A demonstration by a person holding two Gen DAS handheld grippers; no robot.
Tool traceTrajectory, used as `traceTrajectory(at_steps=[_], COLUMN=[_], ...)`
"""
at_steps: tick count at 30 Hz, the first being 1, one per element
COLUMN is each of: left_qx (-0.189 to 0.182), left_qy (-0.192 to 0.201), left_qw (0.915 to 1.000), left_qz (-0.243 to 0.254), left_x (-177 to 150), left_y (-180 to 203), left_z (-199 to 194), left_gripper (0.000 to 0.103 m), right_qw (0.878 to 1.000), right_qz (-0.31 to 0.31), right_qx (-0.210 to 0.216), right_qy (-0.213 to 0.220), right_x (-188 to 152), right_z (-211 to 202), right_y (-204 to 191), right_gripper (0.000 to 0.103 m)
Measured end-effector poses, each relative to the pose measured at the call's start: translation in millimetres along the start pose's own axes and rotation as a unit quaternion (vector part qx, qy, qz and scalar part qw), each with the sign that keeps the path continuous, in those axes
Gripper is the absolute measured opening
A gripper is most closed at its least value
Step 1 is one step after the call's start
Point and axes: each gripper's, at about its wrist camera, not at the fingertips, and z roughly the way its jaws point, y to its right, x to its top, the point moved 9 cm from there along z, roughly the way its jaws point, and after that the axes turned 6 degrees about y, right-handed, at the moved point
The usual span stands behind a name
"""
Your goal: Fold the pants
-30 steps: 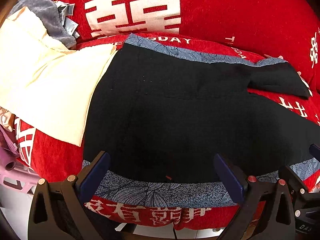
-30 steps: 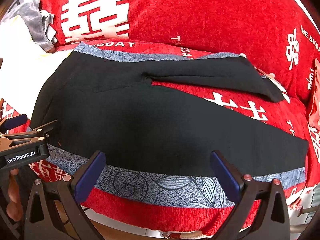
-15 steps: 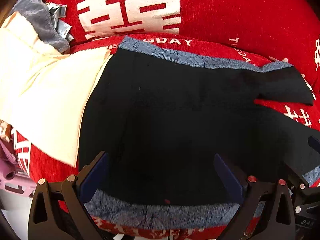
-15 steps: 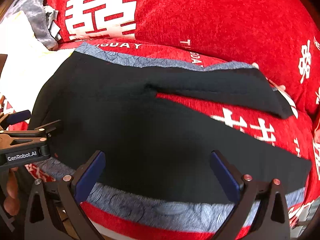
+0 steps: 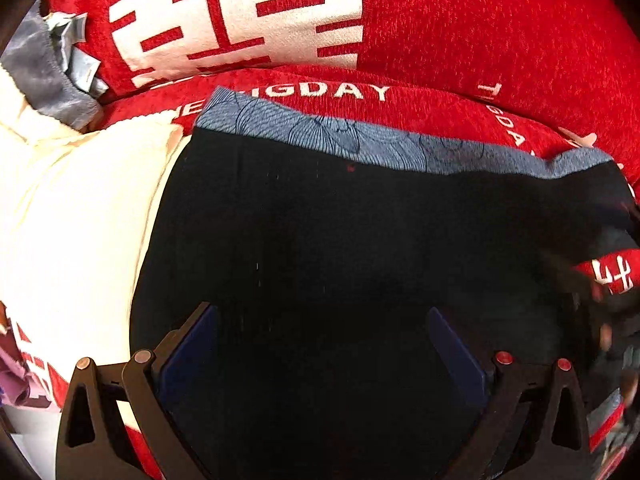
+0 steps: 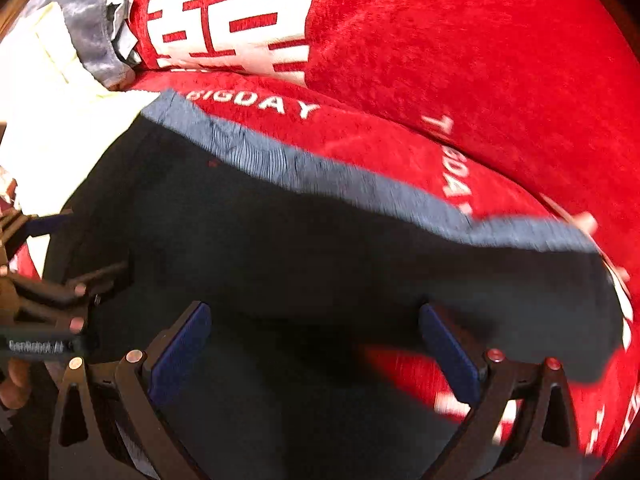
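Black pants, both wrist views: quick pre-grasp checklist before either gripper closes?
1. left gripper open: ok.
2. right gripper open: ok.
3. black pants under both grippers: ok.
4. Fabric actually between the pads: cannot tell.
5. Pants lying flat on the red sofa cover: not ok, legs splayed apart in the right wrist view.
6. cream garment clear of the left gripper: ok, it lies beside the pants.
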Motion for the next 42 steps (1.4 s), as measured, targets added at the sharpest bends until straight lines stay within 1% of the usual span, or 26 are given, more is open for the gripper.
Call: traceTrajectory(at_steps=[2, 6, 9, 11, 13, 14, 16, 17, 18, 19, 20, 21, 22, 23, 24, 26, 27, 29, 31, 34, 37, 38, 39, 40, 41, 42], left_qx=[-0.004, -0.013, -0.016, -0.017, -0.018, -0.019, -0.025, -0.029, -0.034, -0.041, -0.049, -0.058, -0.063, -0.065, -0.067, -0.077, -0.084, -0.094, -0.094, -0.081, -0.09, -0.084, -0.071, -0.044, -0.038, -0.057], left_qy=[-0.001, -0.017, -0.029, -0.031, -0.029, -0.029, -0.028, -0.028, -0.028, -0.029, -0.031, -0.034, -0.035, -0.036, -0.037, -0.042, -0.045, -0.046, -0.042, -0.037, -0.054, -0.063, -0.069, -0.083, -0.091, -0.1], left_qw=[1.0, 0.9996, 0.9991, 0.9991, 0.9991, 0.9991, 0.9988, 0.9986, 0.9983, 0.9977, 0.9967, 0.9954, 0.9944, 0.9934, 0.9922, 0.9867, 0.9821, 0.9726, 0.9654, 0.9612, 0.9535, 0.9528, 0.954, 0.9561, 0.9558, 0.9533], left_qz=[0.0, -0.016, -0.025, -0.023, -0.023, -0.025, -0.031, -0.034, -0.039, -0.046, -0.056, -0.068, -0.077, -0.087, -0.098, -0.137, -0.163, -0.207, -0.239, -0.261, -0.282, -0.285, -0.283, -0.278, -0.277, -0.279], left_x=[5, 3, -4, -6, -5, -4, 0, 2, 4, 7, 12, 16, 21, 25, 30, 43, 50, 63, 74, 86, 84, 82, 80, 73, 68, 65], left_y=[-2, -9, -14, -17, -18, -18, -19, -19, -19, -18, -17, -17, -16, -17, -18, -22, -24, -27, -29, -26, -17, -14, -14, -16, -15, -12], left_z=[4, 12, 18, 19, 19, 19, 19, 19, 18, 18, 19, 19, 19, 19, 19, 19, 19, 20, 19, 19, 30, 36, 41, 51, 56, 61], left_gripper=[0.103, 0.103, 0.103, 0.103, 0.103, 0.103, 0.103, 0.103, 0.103, 0.103, 0.103, 0.103, 0.103, 0.103, 0.103, 0.103, 0.103, 0.103, 0.103, 0.103, 0.103, 0.103, 0.103, 0.082, 0.065, 0.032], right_qw=[0.999, 0.996, 0.992, 0.986, 0.977, 0.972, 0.966, 0.964, 0.961, 0.958, 0.955, 0.954, 0.954, 0.954, 0.956, 0.959, 0.961, 0.963, 0.962, 0.959, 0.955, 0.955, 0.956, 0.957, 0.957, 0.957], right_qz=[-0.015, -0.061, -0.087, -0.115, -0.157, -0.18, -0.214, -0.217, -0.213, -0.208, -0.205, -0.209, -0.218, -0.226, -0.224, -0.22, -0.221, -0.217, -0.227, -0.241, -0.257, -0.257, -0.252, -0.247, -0.246, -0.248], right_qx=[0.027, 0.044, 0.07, 0.09, 0.114, 0.116, 0.12, 0.134, 0.157, 0.176, 0.191, 0.192, 0.188, 0.181, 0.178, 0.173, 0.168, 0.162, 0.142, 0.128, 0.116, 0.112, 0.11, 0.108, 0.106, 0.104], right_qy=[-0.01, -0.041, -0.062, -0.077, -0.093, -0.096, -0.084, -0.081, -0.08, -0.085, -0.093, -0.092, -0.086, -0.078, -0.07, -0.042, -0.018, 0.016, 0.05, 0.076, 0.097, 0.101, 0.104, 0.107, 0.108, 0.107], right_x=[19, 45, 58, 60, 59, 57, 59, 60, 62, 62, 61, 60, 59, 58, 57, 60, 60, 59, 54, 45, 30, 26, 24, 26, 26, 24], right_z=[18, 66, 95, 108, 118, 123, 129, 129, 128, 126, 124, 122, 119, 115, 108, 93, 79, 57, 34, 13, 0, -1, -2, 0, 1, 1], right_y=[0, 0, -6, -15, -28, -32, -38, -42, -47, -52, -55, -58, -60, -61, -61, -64, -65, -65, -66, -70, -78, -79, -79, -83, -85, -85], right_gripper=[0.103, 0.103, 0.103, 0.103, 0.102, 0.101, 0.096, 0.091, 0.077, 0.051, 0.042, 0.032, 0.017, 0.012, 0.011, 0.01, 0.009, 0.009, 0.009, 0.009, 0.008, 0.008, 0.008, 0.008, 0.008, 0.008])
